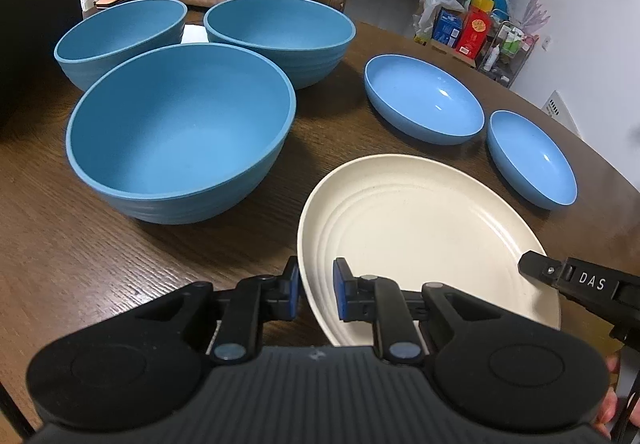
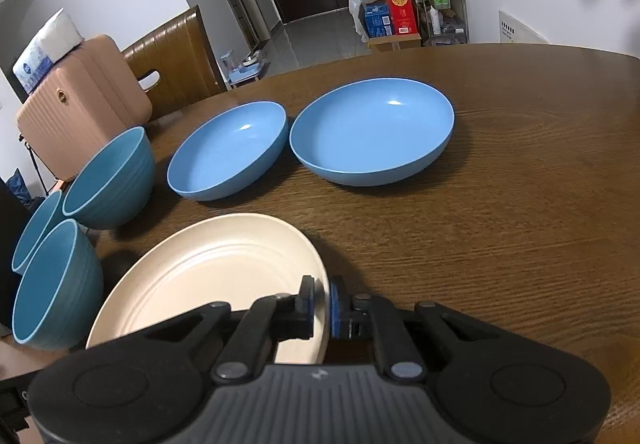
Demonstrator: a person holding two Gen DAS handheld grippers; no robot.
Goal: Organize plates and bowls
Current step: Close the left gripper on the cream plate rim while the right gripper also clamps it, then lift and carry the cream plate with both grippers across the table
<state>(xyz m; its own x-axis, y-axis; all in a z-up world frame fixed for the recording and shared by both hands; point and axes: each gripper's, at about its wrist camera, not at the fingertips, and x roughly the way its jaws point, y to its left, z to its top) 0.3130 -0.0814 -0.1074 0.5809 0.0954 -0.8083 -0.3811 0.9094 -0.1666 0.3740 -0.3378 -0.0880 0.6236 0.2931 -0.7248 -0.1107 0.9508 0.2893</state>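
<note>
Two grippers hold one cream plate [image 1: 420,228]: the left gripper [image 1: 316,294] has its blue pads either side of the plate's near-left rim, jaws drawn in close, and the plate's raised edge suggests they pinch it, though the inner pad seems to stand a little off the rim; the right gripper [image 2: 320,306] is pressed nearly together on the opposite rim, pinching it firmly. The plate tilts, its near side lifted off the wooden table [image 2: 520,244]. My judgement is that the lift is just starting, and doing it well means raising both hands together and level so the rim does not twist out of either pinch, then keeping it clear of the nearest deep blue bowl [image 1: 180,132], which stands just beside the plate toward the table's left side. Two more deep bowls [image 1: 280,36] sit behind it, and two shallow blue dishes [image 2: 372,132] lie beyond the plate, nearer the far edge
</note>
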